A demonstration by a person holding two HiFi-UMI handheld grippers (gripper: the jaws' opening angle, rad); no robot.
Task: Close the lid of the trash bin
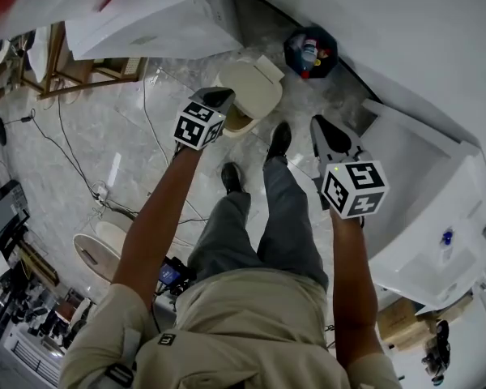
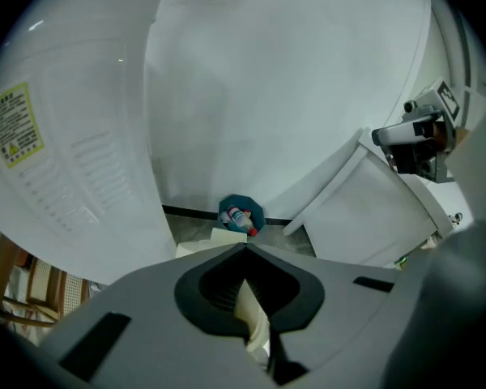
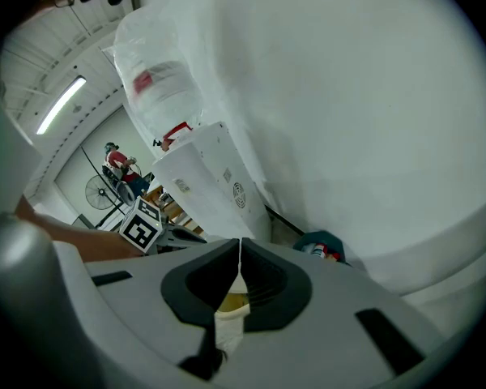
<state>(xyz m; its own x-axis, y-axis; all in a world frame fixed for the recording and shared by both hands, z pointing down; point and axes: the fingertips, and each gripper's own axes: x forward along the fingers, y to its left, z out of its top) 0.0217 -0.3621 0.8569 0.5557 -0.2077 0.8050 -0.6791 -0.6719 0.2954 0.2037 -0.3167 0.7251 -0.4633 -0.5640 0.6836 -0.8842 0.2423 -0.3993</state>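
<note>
The cream trash bin [image 1: 247, 96] stands on the marbled floor in front of the person's shoes. Its lid [image 1: 255, 83] sits tilted up, and a dark brownish opening shows under its near edge. My left gripper [image 1: 219, 97] hangs shut and empty at the lid's left edge; whether it touches I cannot tell. In the left gripper view the jaws [image 2: 245, 246] meet, with the cream bin [image 2: 217, 237] just beyond them. My right gripper [image 1: 319, 122] is to the right of the bin, apart from it, shut on nothing [image 3: 240, 243].
A dark teal tub [image 1: 310, 53] with bottles sits against the wall behind the bin. White appliances stand at the right [image 1: 421, 217] and at the top [image 1: 146, 14]. A second cream bin [image 1: 97, 245] and cables [image 1: 81, 168] lie at the left.
</note>
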